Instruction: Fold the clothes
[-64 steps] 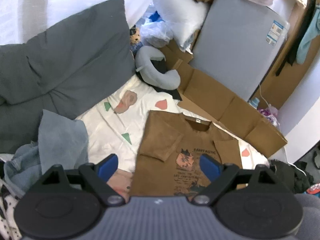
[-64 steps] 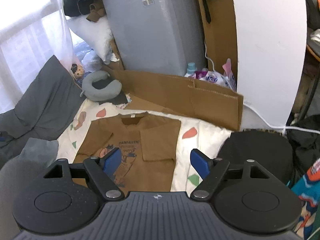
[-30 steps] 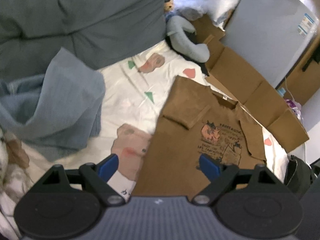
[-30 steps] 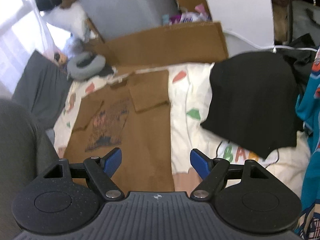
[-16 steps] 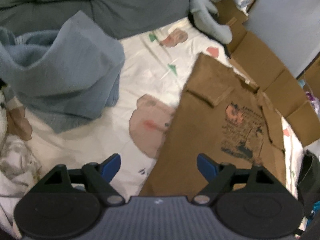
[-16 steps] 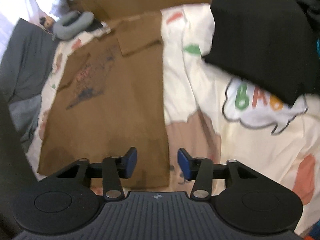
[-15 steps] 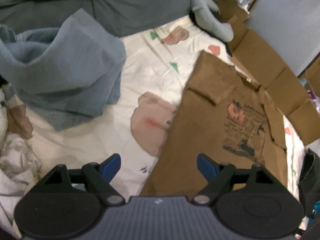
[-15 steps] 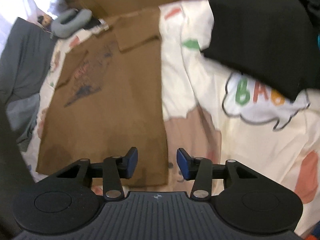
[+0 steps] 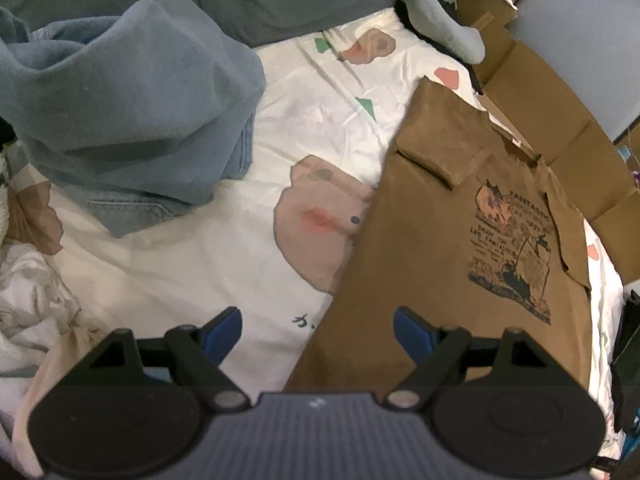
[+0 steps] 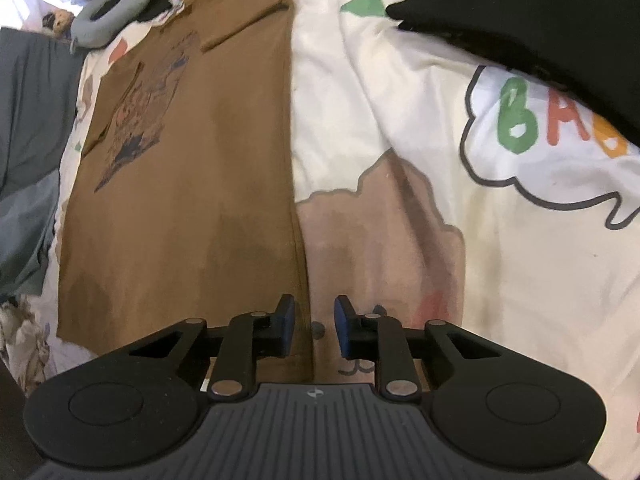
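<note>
While the left gripper (image 9: 318,330) gaped wide, the right gripper (image 10: 314,330) straddled the brown T-shirt (image 10: 180,184) hem corner, part-open.

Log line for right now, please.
phase: reach hem | left gripper: open, at brown T-shirt left corner | right gripper: narrowed, straddling right hem edge, no grasp yet

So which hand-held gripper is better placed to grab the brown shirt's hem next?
Right. The right hand-held gripper straddles the shirt corner, jaws narrowed. The left hand-held gripper, wide open, sits just off the opposite corner.
</note>
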`<state>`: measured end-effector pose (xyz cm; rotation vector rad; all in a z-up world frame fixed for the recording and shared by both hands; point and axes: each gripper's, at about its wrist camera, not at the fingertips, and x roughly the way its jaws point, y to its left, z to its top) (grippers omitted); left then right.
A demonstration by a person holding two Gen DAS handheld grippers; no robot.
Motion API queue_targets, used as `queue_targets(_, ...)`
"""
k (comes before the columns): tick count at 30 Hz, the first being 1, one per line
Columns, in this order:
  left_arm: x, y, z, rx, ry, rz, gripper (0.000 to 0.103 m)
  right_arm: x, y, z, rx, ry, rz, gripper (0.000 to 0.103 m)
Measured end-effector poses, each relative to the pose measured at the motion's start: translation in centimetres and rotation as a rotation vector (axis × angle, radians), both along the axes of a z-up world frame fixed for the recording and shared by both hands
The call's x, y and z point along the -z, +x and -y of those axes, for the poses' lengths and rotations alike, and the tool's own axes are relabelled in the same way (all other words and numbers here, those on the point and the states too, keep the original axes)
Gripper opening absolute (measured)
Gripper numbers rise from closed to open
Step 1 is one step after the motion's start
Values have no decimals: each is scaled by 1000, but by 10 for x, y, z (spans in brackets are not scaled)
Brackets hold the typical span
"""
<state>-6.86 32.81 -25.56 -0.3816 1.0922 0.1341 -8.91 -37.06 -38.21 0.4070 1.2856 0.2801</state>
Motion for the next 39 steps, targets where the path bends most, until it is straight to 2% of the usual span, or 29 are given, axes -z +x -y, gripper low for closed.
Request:
queue_targets(7, 5, -1, 2, 4, 1, -18, 85, 10, -10, -9, -23, -4, -21, 8)
queue_targets(19, 4, -4, 1, 5, 8, -30, 85, 8, -19, -26, -56, -14, -12, 6)
queue_targets(25, 3, -4, 2, 5, 17, -38, 85, 14, -13, -31, -67, -80, -39, 10)
queue_targets(26, 2, -4, 2, 7, 20, -39, 85, 14, -12, -32, -76, -88, -38, 17)
queue_targets(33, 0, -1, 6, 23, 25, -40, 85, 13, -8, -37, -143, -136, -38, 19)
queue_targets(39, 0, 1, 10, 39, 27, -42, 85, 11, -4, -46, -153, -202, -75, 22)
